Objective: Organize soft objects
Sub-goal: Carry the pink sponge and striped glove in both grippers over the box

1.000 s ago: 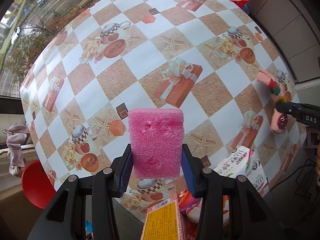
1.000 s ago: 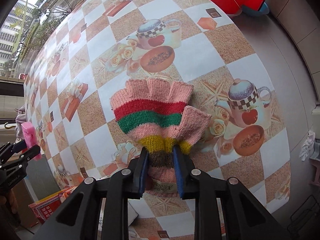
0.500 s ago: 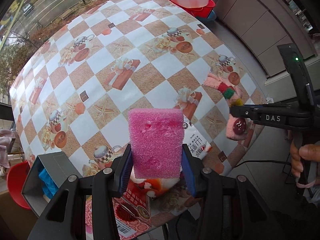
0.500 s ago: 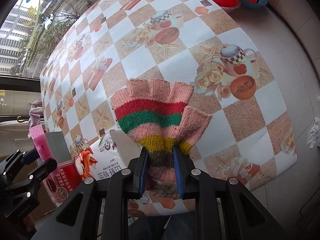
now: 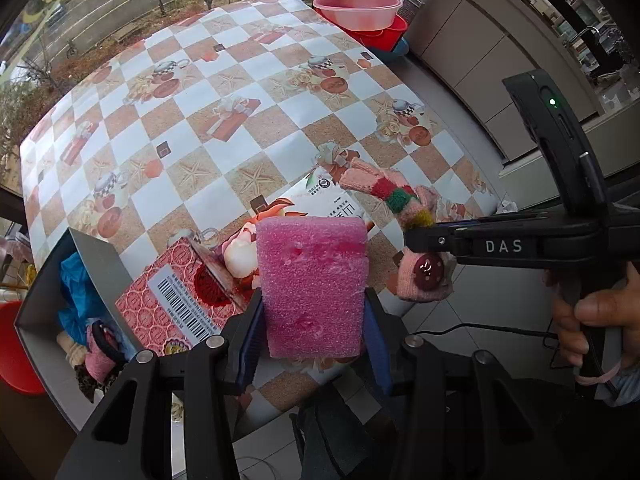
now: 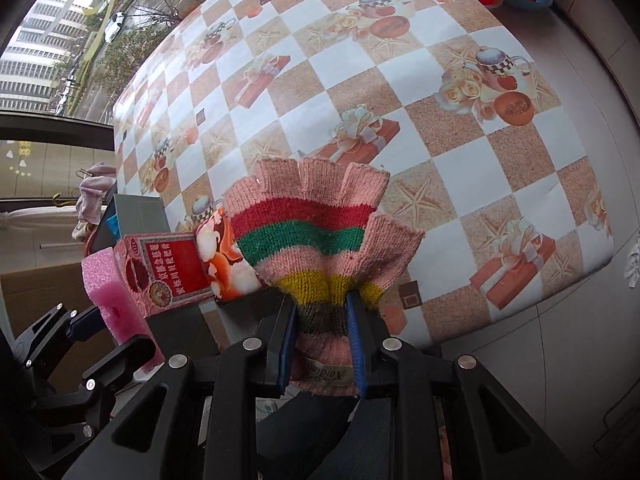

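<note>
Sponge [image 5: 314, 288] in my left claw [image 5: 312, 336], striped glove [image 6: 320, 232] in my right claw [image 6: 322, 340]: I'd lower each squarely over the grey bin [image 5: 92, 256] before letting go.

We see a table [image 5: 224, 92] under a checkered teapot-print cloth by a daylit window [image 5: 120, 4] over a street, grey cabinets [image 5: 472, 64] right, pale tiled floor [image 5: 460, 320] below.

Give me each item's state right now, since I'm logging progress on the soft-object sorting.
Pink sponge: held upright in the left gripper.
Striped glove: held by its cuff in the right gripper.
Grey box: open, with soft items already inside.
Red carton: lying flat on the table's near edge.
</note>
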A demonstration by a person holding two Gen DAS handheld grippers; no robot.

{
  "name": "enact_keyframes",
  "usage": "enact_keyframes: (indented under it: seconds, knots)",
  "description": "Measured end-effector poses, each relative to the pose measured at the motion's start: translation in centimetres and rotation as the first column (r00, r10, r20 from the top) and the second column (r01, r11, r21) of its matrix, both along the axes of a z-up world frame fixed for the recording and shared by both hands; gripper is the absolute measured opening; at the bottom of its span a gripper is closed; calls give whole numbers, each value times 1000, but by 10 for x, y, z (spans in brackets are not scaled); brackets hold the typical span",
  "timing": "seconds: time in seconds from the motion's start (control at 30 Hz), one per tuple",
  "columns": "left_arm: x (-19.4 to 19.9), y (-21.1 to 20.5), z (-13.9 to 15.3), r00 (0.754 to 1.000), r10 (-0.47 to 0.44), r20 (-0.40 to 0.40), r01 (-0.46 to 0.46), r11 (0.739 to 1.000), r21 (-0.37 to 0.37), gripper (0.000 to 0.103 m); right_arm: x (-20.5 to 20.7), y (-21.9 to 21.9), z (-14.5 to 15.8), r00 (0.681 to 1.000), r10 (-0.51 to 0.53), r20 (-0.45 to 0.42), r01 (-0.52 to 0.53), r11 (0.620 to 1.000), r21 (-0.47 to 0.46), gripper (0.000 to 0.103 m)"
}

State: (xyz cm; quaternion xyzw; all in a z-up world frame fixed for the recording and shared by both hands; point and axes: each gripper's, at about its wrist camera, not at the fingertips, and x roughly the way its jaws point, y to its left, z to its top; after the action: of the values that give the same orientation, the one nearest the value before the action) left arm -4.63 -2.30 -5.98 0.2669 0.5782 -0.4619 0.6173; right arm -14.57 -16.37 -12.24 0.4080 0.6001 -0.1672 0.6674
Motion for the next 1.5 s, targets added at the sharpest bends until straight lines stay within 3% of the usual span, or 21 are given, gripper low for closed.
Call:
enact_keyframes:
  seconds: [0.37, 0.67, 0.87, 1.2, 1.5]
  knots:
    - [21, 74, 20, 984, 179, 20, -177, 982, -72, 49, 29, 67, 40, 983, 180, 45, -177, 982, -59, 25]
    - [46, 138, 25, 928, 373, 25, -369, 924, -104, 49, 69, 113, 80, 937, 337, 95, -321, 934, -156, 25]
    - [57, 181, 20, 870, 491, 40, -486, 869, -95, 49, 98, 149, 92, 883, 458, 102, -434, 880, -192, 25]
    - [66, 240, 5, 777, 627, 52, -625, 779, -56, 49, 140, 214, 94, 767, 635, 90, -607, 764, -219, 25]
    - [71, 270, -14, 723, 688, 61, -689, 724, -5, 49, 166, 256, 83, 687, 723, 75, -698, 685, -207, 25]
